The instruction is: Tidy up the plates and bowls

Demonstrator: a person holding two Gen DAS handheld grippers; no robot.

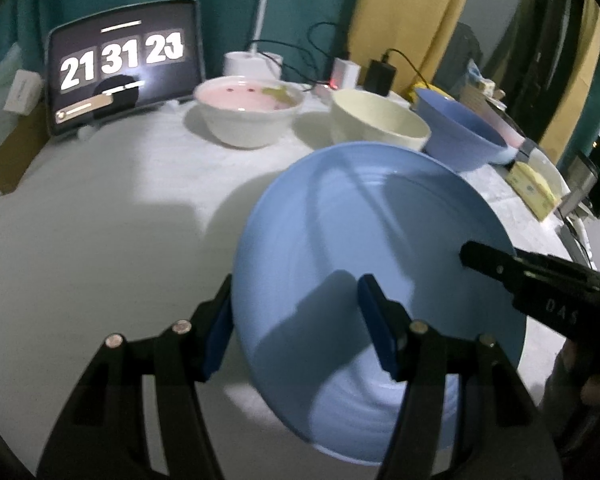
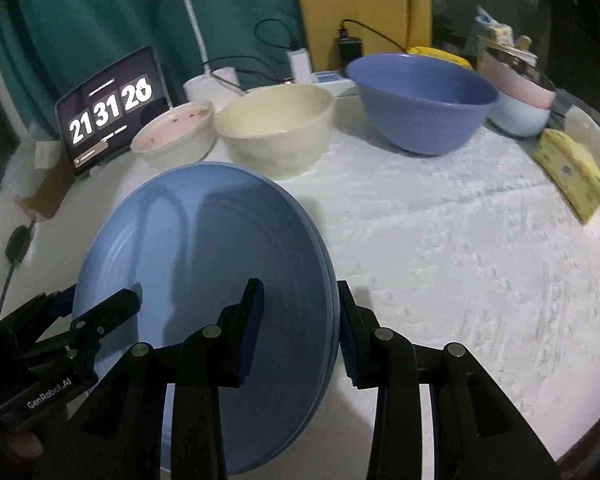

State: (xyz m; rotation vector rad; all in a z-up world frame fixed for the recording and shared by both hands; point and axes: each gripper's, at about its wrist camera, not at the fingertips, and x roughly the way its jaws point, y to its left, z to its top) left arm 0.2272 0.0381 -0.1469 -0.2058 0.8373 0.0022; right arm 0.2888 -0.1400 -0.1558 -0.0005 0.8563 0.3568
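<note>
Plates (image 1: 380, 240), light blue and stacked, are held between two handheld grippers above a round table (image 1: 100, 220) covered in white textured cloth. In the right wrist view the layered rims at the stack's right edge show that there is more than one plate; the exact count is unclear.

The left gripper (image 1: 296, 320) pinches the stack's left rim, one blue-padded finger behind the edge and the other lying on the upper face. The right gripper (image 2: 300, 320) pinches the opposite rim the same way, one finger on the face and one outside the edge. Each gripper also appears at the edge of the other's view, its black finger reaching onto the plate surface. The stack tilts, its far edge raised, and casts a shadow on the cloth below.

Behind the stack, along the far side of the table, stand three bowls in a row: a white bowl (image 1: 248, 112) with a pink inside on the left, a cream bowl (image 1: 380, 124) in the middle, and a deep blue bowl (image 1: 460, 136) on the right. Further right sit stacked pale bowls (image 2: 520, 108), pink over light blue, and a yellow sponge (image 2: 572, 172). A tablet (image 1: 124, 64) showing large clock digits leans at the back left, beside a white lamp base (image 1: 252, 62) and chargers (image 1: 380, 74) with cables.
</note>
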